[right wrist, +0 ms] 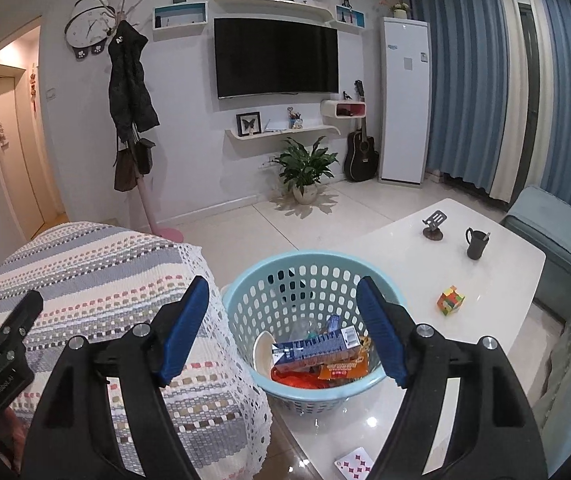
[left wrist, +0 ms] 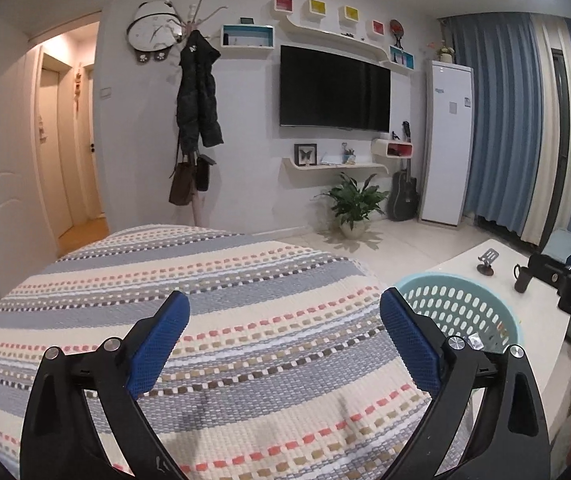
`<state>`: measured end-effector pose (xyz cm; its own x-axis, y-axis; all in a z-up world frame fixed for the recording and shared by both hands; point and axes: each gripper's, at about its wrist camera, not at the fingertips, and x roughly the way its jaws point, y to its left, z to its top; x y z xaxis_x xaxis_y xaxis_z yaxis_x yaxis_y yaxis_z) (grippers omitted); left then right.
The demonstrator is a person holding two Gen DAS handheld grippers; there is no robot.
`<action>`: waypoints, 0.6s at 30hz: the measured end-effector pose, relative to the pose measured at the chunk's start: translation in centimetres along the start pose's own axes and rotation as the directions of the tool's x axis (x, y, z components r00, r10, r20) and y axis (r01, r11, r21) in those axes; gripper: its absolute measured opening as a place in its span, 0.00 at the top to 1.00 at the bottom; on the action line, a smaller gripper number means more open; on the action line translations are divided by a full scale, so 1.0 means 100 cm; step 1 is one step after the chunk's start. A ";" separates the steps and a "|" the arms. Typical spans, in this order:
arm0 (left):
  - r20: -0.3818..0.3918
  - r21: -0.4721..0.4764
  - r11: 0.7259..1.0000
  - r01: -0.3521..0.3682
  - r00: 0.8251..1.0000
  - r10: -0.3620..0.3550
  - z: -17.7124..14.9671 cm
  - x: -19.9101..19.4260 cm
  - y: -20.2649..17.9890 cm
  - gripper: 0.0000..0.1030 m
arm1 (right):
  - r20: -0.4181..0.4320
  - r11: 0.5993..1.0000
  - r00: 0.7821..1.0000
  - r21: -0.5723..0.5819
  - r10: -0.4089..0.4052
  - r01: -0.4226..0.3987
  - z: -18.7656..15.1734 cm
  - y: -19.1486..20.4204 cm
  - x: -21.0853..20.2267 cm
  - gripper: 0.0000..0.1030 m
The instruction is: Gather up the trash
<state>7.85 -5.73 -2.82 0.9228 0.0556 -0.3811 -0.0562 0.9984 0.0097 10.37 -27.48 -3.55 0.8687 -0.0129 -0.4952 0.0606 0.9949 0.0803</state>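
The trash is in the light blue basket (right wrist: 309, 320), which stands on the white desk (right wrist: 485, 264), right beside the striped cover (right wrist: 97, 276). Inside it lie a blue and white carton (right wrist: 317, 347), an orange wrapper (right wrist: 341, 370), something red (right wrist: 293, 380) and a white paper cup (right wrist: 263, 350). These look light and thin. I think the wrappers will crinkle and slip, and the carton will squash if it is pinched hard. The carton is best held across its flat sides.

The basket looks like light, bendy plastic with lots of holes. Its rim is the best place to take hold, since the rim is thicker than the wall. It is full enough that it could tip if lifted by one side only.

The right gripper (right wrist: 283, 322) hangs over the basket with its two blue fingers apart and nothing between them. The left gripper (left wrist: 283, 340) is over the striped cover. Its fingers are wide apart too, and empty. The basket shows at its right side.

Still on the desk are a colour cube (right wrist: 450, 300), a dark mug (right wrist: 476, 243), a little stand (right wrist: 434, 226) and a playing card (right wrist: 355, 463). I cannot tell if any of these counts as trash. The card is flat and thin, so it will be hard to pick up.
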 end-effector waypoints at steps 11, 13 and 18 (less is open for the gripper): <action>0.002 -0.001 1.000 0.011 1.000 -0.011 -0.002 -0.006 0.003 0.08 | -0.005 1.000 1.000 0.000 -0.016 0.016 -0.014 -0.003 -0.003 0.30; -0.003 -0.005 1.000 0.011 1.000 -0.011 -0.001 -0.004 0.004 0.08 | -0.009 1.000 1.000 -0.003 -0.021 0.021 -0.014 -0.003 -0.003 0.30; -0.020 -0.019 1.000 0.016 1.000 -0.016 -0.001 -0.001 0.006 0.07 | -0.006 1.000 1.000 -0.005 -0.019 0.019 -0.014 -0.003 -0.005 0.28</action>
<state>7.69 -5.13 -2.92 0.9156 0.0393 -0.4001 -0.0488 0.9987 -0.0136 9.20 -27.58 -4.55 0.8644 -0.0311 -0.5018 0.0746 0.9950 0.0668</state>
